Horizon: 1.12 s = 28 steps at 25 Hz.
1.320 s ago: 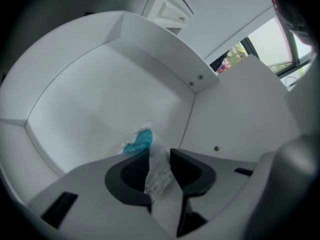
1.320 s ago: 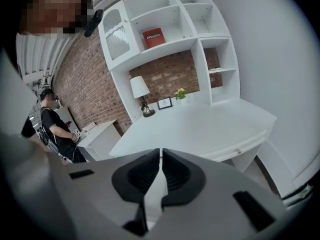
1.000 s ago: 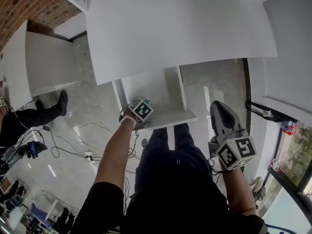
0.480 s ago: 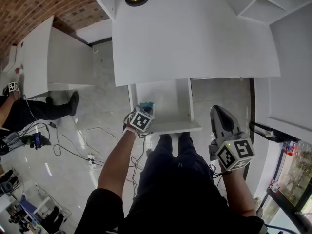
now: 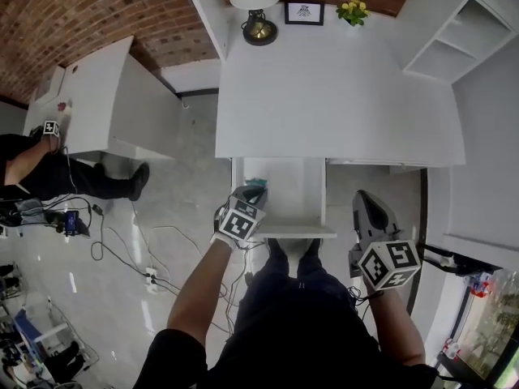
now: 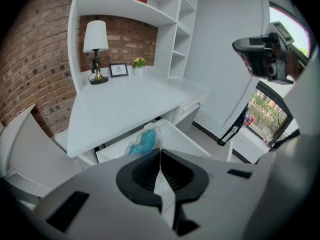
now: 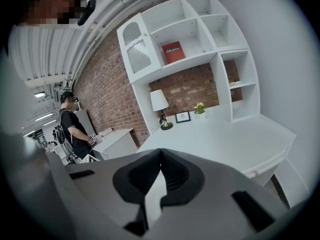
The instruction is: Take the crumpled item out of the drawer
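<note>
An open white drawer [image 5: 292,186] sticks out from under the white desk [image 5: 332,87]. A crumpled blue, partly clear item [image 5: 257,186] lies at the drawer's left side; it also shows just past the jaws in the left gripper view [image 6: 142,143]. My left gripper [image 5: 252,194] reaches into the drawer, and its jaws [image 6: 160,151] are shut at the item's near edge, pinching it. My right gripper [image 5: 366,198] hangs beside my right leg, away from the drawer. Its jaws [image 7: 160,151] are shut with nothing between them.
On the desk's far edge stand a lamp [image 5: 255,6], a framed picture [image 5: 304,12] and yellow flowers [image 5: 353,10]. White shelving [image 5: 462,47] rises at the right. A second white desk [image 5: 113,96] and a person [image 5: 40,164] are at the left, with cables [image 5: 122,241] on the floor.
My left gripper has moved from the drawer's front left corner to the blue item, which now shows at its tips. The head view has tilted up. My right gripper stays put.
</note>
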Tool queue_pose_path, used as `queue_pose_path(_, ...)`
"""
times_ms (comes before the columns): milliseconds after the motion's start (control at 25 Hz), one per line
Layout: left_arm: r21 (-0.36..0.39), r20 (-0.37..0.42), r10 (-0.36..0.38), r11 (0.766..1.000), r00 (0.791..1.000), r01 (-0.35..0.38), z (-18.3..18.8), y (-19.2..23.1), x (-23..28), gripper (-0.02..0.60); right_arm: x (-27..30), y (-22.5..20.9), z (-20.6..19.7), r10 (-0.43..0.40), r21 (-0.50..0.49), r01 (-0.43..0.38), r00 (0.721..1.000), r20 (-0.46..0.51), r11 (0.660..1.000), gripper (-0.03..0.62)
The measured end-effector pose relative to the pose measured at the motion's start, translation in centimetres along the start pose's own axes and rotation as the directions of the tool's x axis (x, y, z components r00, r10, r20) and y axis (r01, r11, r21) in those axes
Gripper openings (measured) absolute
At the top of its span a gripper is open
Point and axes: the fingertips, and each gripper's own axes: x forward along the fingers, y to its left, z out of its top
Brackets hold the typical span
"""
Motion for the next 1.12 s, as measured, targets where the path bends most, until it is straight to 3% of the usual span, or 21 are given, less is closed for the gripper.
queue_pose_path(160,-0.003,0.109,0.042,0.999,0.993,-0.042,4.3,-0.6,-3.5,0.017,-0.3,1.0,1.9,0.048,-0.029,-0.046,0.998,0.048,0.999,0.0)
queue_pose_path(320,-0.04,0.218,0.075,0.997,0.973,-0.068,8.3,-1.2,-7.3,0.015,-0.6,1.7,3.7,0.099,-0.052,-0.095,0.991,0.09,0.994,0.0)
queue_pose_path(560,-0.087,0.355,0.112,0.992,0.928,-0.086,12.9,-1.8,-13.0,0.017,-0.9,2.8,6.2,0.161,-0.079,-0.151,0.976,0.144,0.985,0.0)
queue_pose_path(720,-0.133,0.406,0.185,0.981,0.895,-0.143,15.0,-1.5,-16.6,0.015,-0.8,3.8,7.8,0.191,-0.105,-0.176,0.968,0.162,0.979,0.0)
queue_pose_path(880,-0.173,0.483,0.231,0.971,0.845,-0.167,17.6,-1.2,-20.0,0.017,-0.7,4.8,10.0,0.225,-0.129,-0.202,0.954,0.198,0.971,0.0)
queue_pose_path(1120,-0.16,0.604,0.259,0.966,0.754,-0.204,21.4,-2.3,-24.6,0.017,-1.4,5.4,12.3,0.248,-0.165,-0.212,0.938,0.244,0.963,0.0)
